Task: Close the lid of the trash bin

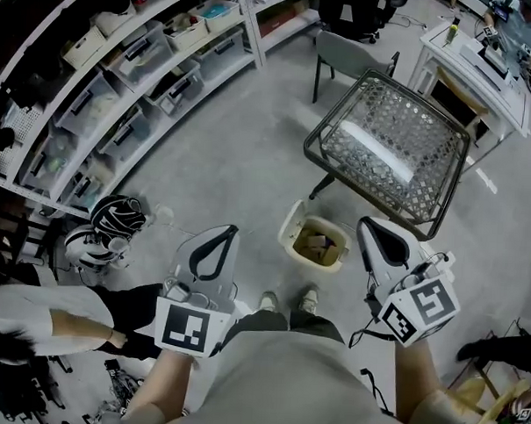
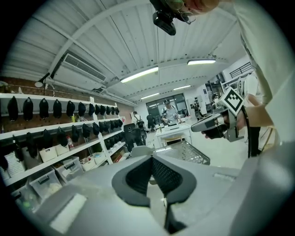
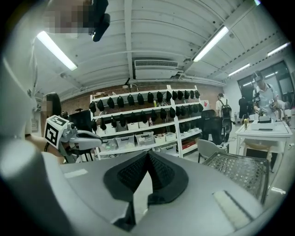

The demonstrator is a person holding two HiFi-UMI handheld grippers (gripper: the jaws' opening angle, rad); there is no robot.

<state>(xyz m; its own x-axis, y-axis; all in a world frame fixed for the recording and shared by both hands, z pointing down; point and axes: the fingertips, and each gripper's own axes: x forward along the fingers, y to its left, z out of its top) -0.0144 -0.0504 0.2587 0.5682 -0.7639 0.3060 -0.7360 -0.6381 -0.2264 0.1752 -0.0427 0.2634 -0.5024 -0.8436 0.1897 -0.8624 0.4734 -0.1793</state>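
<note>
Directly ahead of the person's shoes (image 1: 288, 300), at 12 o'clock on the grey floor, stands the trash bin (image 1: 290, 232). It is a cream plastic tub with rounded corners, its mouth open and brownish scraps showing inside. It sits between the two tools, at about 3 o'clock from the left gripper (image 1: 226, 235) and at about 9 o'clock from the right gripper (image 1: 368, 226). The right one looks nearer to its rim, and neither touches it. The mouth reads as a rounded rectangle whose longer side seems to run roughly 10 to 4 o'clock. A pale upright strip on the 9 o'clock side is probably the raised lid, though it is too small to be sure. If so, the hinge is likely there and the left tool is better placed to tip it over. In the left gripper view, the left gripper (image 2: 153, 167) has its ribbed black pads pressed tip to tip with nothing between them. In the right gripper view, the right gripper (image 3: 147, 162) is likewise closed and empty. Both point out across the room rather than down at the bin. At 1 o'clock beyond the bin is a metal-framed wire-mesh table (image 1: 315, 130).
</note>
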